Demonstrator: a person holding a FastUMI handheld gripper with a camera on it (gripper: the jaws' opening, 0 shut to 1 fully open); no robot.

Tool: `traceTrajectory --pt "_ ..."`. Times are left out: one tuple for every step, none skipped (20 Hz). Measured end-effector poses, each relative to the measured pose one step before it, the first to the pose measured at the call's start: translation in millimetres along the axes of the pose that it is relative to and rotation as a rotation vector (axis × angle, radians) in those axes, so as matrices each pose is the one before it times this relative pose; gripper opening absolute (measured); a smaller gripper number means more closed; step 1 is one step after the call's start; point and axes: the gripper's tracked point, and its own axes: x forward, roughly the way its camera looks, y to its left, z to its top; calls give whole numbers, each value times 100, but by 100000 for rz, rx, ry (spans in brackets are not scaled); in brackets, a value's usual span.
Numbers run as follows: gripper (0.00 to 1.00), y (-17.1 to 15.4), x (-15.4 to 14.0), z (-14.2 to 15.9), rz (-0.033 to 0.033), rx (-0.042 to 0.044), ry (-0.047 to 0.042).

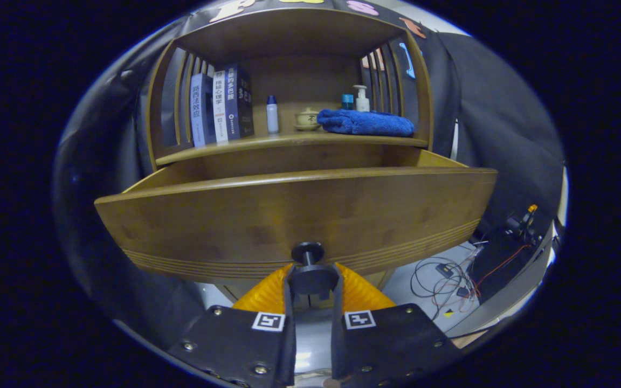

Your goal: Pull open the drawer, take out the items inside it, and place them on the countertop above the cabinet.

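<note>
A wooden drawer (pixel 299 210) stands pulled out of the cabinet, its curved front panel close ahead of me. A dark round knob (pixel 309 269) sticks out of the panel's lower middle. My gripper (pixel 310 283) is shut on the knob, one finger pressing on each side. The drawer's inside is hidden behind the front panel. Above the drawer runs the wooden countertop (pixel 289 141), which carries a folded blue towel (pixel 367 122) on its right part.
On the countertop also stand three books (pixel 219 108) at the left, a small white bottle (pixel 272 115), a little ceramic cup on a saucer (pixel 306 118) and a pump bottle (pixel 362 99). Cables and a dark device (pixel 483 264) lie on the floor at the lower right.
</note>
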Motion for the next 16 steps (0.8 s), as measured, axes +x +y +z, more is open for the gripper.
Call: traceTrajectory --pt "26 -208 -505 -357 -267 854 157" --pt "26 -72 -416 -37 -594 853 -1093" --pt "26 15 -125 -516 -466 -351 1389" --pt "26 132 -177 149 -321 156 -180" --pt "26 -25 12 -215 70 -757 785" --pt "26 -28 51 111 653 587 -356" --pt "26 26 10 57 1130 931 -204" --pt "26 59 37 -32 439 378 -325" --pt "26 23 77 -7 -160 -248 -59" --pt "26 -124 7 -43 -673 -230 284" --pt "26 -113 45 28 -263 425 198" --pt "31 113 -37 -74 -372 361 494" --pt "31 30 63 44 -204 227 302" --pt "36 38 -202 -11 -266 167 298" --pt "40 85 -30 125 -279 7 -522" --pt "43 38 -371 317 -269 -254 -1039"
